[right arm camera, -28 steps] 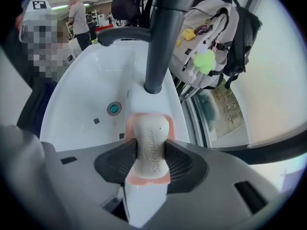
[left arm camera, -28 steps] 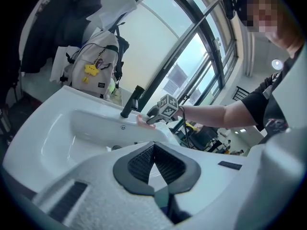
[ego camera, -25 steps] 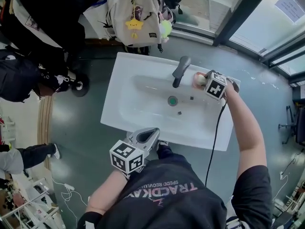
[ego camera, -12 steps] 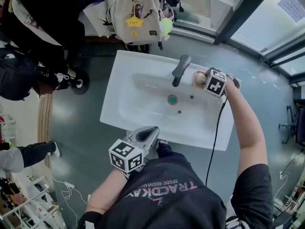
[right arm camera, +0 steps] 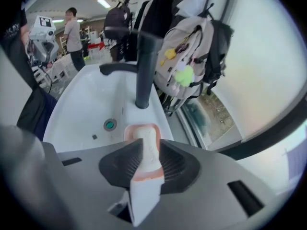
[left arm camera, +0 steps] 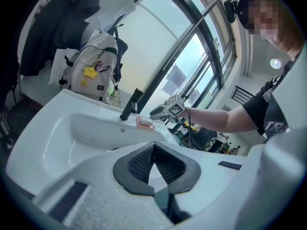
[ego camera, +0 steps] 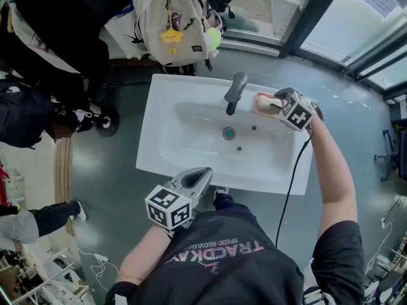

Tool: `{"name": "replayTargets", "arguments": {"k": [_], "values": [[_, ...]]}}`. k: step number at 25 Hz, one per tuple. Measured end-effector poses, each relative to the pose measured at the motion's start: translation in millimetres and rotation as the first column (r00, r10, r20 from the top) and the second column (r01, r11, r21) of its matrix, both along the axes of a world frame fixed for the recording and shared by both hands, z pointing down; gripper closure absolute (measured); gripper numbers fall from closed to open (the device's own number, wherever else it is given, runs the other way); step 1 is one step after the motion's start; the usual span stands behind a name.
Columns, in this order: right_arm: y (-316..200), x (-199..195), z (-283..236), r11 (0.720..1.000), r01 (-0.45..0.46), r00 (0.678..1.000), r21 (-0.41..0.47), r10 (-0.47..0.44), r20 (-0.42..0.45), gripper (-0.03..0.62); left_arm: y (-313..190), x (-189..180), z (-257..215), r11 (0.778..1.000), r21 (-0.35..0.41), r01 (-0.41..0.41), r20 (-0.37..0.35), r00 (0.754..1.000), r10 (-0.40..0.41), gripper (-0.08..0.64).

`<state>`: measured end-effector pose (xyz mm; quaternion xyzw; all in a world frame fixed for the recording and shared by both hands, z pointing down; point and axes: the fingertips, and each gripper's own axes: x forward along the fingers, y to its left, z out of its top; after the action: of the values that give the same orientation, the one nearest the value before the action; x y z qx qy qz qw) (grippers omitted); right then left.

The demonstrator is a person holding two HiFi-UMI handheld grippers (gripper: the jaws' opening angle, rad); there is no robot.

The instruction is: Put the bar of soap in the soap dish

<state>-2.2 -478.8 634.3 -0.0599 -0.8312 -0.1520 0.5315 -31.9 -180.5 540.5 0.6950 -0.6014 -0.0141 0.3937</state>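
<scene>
A pale bar of soap [ego camera: 264, 101] lies in the pink soap dish [ego camera: 257, 107] on the sink's back edge, just right of the black faucet [ego camera: 234, 91]. My right gripper [ego camera: 276, 104] hovers just above it, pointing steeply down. Its jaws are closing, and the soap [right arm camera: 146, 140] shows between them down in the dish [right arm camera: 128, 130], with the pads not pressing on it. My left gripper [ego camera: 205, 173] is held at the sink's front edge, shut and empty. From the left gripper view the dish [left arm camera: 145, 123] and the right gripper [left arm camera: 158, 111] show across the basin.
The white sink [ego camera: 165, 138] has a green-ringed drain [ego camera: 229, 133] and two small dark bits in its basin. A white backpack [ego camera: 168, 18] hangs behind it, with dark coats to the left. Windows run along the back right. A black cable [ego camera: 289, 183] trails from the right gripper.
My right gripper has lifted a little off the dish, so the soap and dish show more fully beneath it. The left gripper has stayed where it was.
</scene>
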Motion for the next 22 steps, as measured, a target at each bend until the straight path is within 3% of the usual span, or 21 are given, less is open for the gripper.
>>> {"name": "replayTargets", "arguments": {"k": [1,2,4,8,11,13,16,22], "values": [[-0.3,-0.4,-11.7,0.998,-0.062,0.995,-0.016,0.063,0.075,0.527,0.9,-1.0,-2.0,1.0,0.005,-0.006,0.002,1.0,0.006,0.549],[0.2,-0.9,-24.6,0.99,-0.129,0.979,-0.048,0.135,0.154,0.553,1.5,-2.0,-4.2,1.0,0.01,-0.014,0.005,1.0,0.014,0.549],[2.8,-0.6,-51.3,0.96,-0.245,0.915,-0.14,0.276,0.295,0.58,2.0,-3.6,-9.1,0.999,0.024,-0.035,0.01,0.999,0.035,0.549],[22.7,7.4,-95.7,0.856,-0.385,0.732,-0.345,0.511,0.451,0.58,5.6,-5.2,-18.4,0.994,0.051,-0.098,0.023,0.995,0.097,0.549],[46.0,16.2,-123.0,0.753,-0.427,0.579,-0.5,0.653,0.489,0.58,9.4,-7.6,-27.0,0.984,0.073,-0.16,0.032,0.987,0.158,0.549],[64.9,21.3,-139.0,0.708,-0.437,0.51,-0.554,0.703,0.496,0.58,12.9,-11.1,-34.7,0.975,0.086,-0.206,0.039,0.978,0.203,0.549],[101.2,26.1,-156.3,0.672,-0.452,0.447,-0.587,0.74,0.502,0.58,21.0,-18.7,-45.3,0.958,0.109,-0.264,0.044,0.965,0.26,0.549],[182.2,21.6,-171.4,0.636,-0.485,0.364,-0.601,0.771,0.522,0.58,42.4,-30.0,-49.9,0.922,0.164,-0.352,0.028,0.936,0.352,0.549]]}}
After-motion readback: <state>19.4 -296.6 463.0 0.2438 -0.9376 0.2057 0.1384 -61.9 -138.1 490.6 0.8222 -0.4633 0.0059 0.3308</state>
